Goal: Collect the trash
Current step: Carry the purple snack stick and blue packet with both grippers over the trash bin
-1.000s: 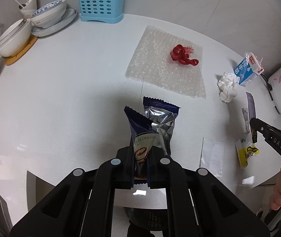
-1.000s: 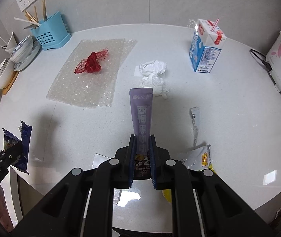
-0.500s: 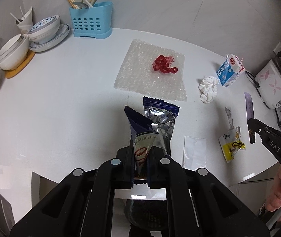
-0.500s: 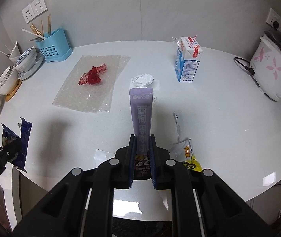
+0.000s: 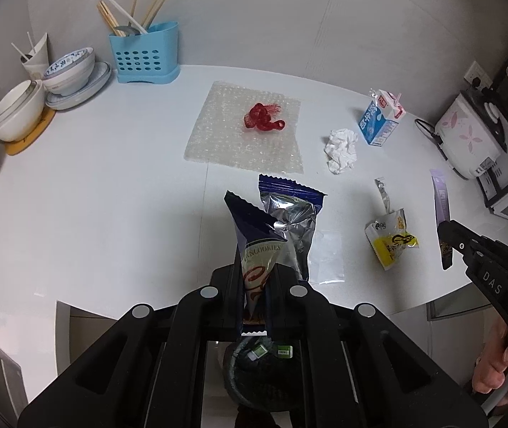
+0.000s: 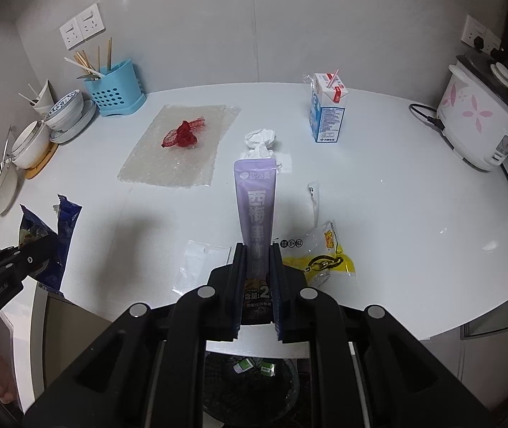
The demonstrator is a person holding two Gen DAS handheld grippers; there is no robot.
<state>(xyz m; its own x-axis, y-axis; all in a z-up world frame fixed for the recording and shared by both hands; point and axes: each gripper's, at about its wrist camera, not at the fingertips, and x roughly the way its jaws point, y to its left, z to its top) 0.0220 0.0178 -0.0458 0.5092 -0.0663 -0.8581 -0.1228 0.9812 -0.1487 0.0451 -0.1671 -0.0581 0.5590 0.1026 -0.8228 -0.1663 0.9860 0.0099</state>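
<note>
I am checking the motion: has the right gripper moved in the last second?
Yes. The right gripper, shut on the purple sachet, has pulled back and up: the milk carton looks farther away.

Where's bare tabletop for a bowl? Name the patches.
Widest: the tabletop left of the bubble wrap, up to the stacked bowls. Also between the milk carton and rice cooker. Crowded: near edge, around the yellow wrapper and crumpled tissue.

I'm in a home kitchen: stacked bowls (image 5: 70, 71), a blue chopstick holder (image 5: 143, 55) and a flowered rice cooker (image 6: 482, 121) line my white desk (image 5: 93, 185).
</note>
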